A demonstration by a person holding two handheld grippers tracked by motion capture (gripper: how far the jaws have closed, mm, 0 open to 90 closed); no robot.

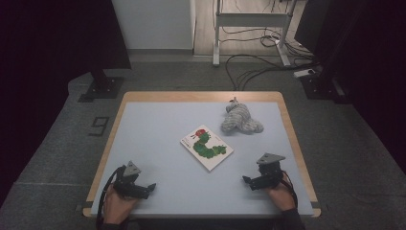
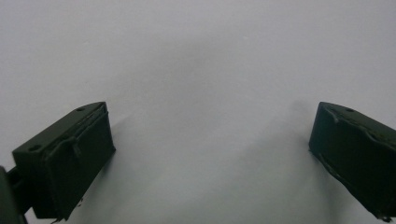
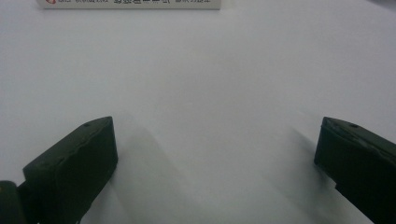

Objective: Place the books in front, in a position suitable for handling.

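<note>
While both grippers rest low on worktop (image 1: pixel 158 120), fingers apart, nothing held, we log: book (image 1: pixel 207 147) mid-worktop, flat, cover up. Long axis diagonal, far-left to near-right. Right gripper (image 1: pixel 246 181) nearest; we judge low approach to near edge best. Left gripper (image 1: pixel 149 187) idle. Plush (image 1: pixel 240 120) beyond.

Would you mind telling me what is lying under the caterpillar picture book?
The book lies flat on the pale table, with bare tabletop around all its edges. Whatever might sit beneath its cover is hidden. The grey plush toy lies apart, behind it.
</note>
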